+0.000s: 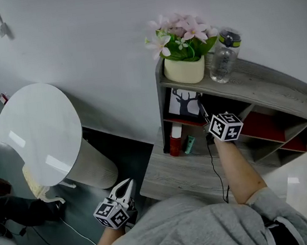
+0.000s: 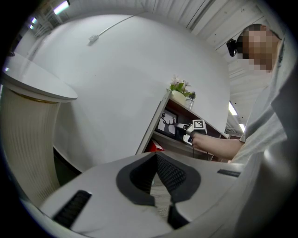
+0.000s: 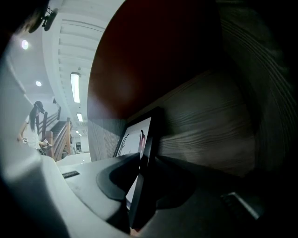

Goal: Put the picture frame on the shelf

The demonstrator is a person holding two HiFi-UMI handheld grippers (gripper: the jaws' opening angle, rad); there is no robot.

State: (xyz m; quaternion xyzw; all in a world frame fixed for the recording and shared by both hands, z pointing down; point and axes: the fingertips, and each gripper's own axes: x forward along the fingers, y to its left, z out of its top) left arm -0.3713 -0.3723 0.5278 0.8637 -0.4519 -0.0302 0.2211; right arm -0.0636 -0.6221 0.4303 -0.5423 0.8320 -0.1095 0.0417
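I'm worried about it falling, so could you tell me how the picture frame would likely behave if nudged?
The picture frame looks thin and stands nearly upright on its narrow bottom edge inside the shelf, so it would probably tip easily. Its straight black border suggests it is stiff, and likely light for its size.

One shelf (image 1: 266, 84), one picture frame (image 1: 184, 105), one flowerpot (image 1: 184, 70), one water bottle (image 1: 225, 56). One round white desk (image 1: 39, 128).

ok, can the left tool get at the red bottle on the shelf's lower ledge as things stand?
Probably yes: the left tool is shut and empty, nothing stands between it and the red bottle, and the right arm reaches in further right.
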